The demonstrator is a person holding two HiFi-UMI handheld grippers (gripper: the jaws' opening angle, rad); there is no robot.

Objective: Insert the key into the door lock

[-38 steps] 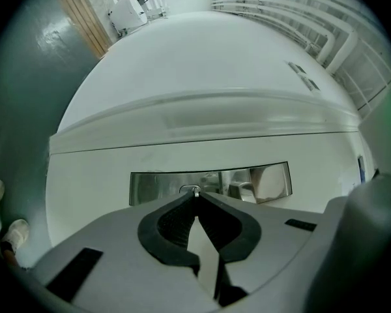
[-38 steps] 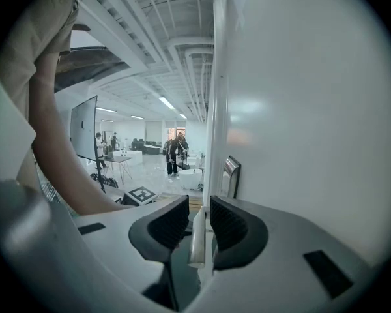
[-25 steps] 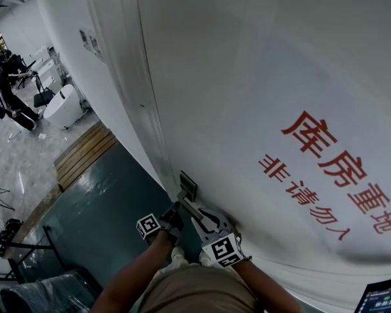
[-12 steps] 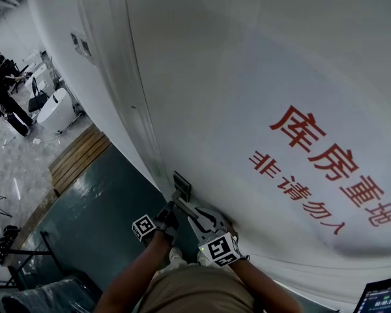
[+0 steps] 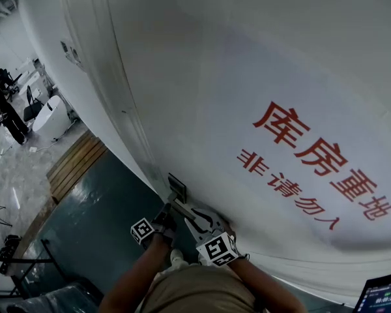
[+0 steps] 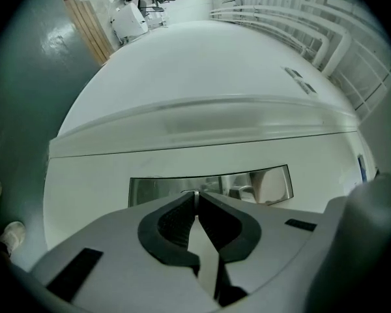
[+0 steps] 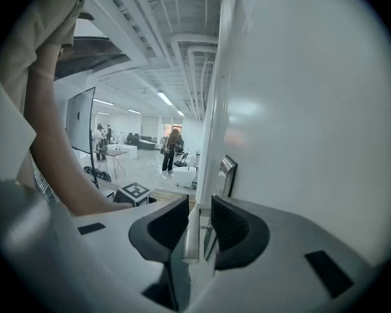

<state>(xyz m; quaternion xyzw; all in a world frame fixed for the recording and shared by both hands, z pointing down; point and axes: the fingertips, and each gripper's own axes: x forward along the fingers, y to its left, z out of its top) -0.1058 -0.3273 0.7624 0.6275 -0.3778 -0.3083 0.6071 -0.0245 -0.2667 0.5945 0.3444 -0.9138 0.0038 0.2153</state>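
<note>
A sliver clenched between the left gripper's (image 6: 197, 197) closed jaws is probably the small, thin metal key (image 6: 195, 203), held right at the brushed steel lock plate (image 6: 247, 182) on the white door's (image 5: 215, 77) edge. Light, stiff and slippery, it wants a firm pinch on its flat head. Only the right gripper view shows the right gripper (image 7: 197, 222) clamped on the silvery lever handle (image 7: 192, 238).

Glossy teal floor (image 5: 98, 227); wooden boards (image 5: 75, 165) alongside.
</note>
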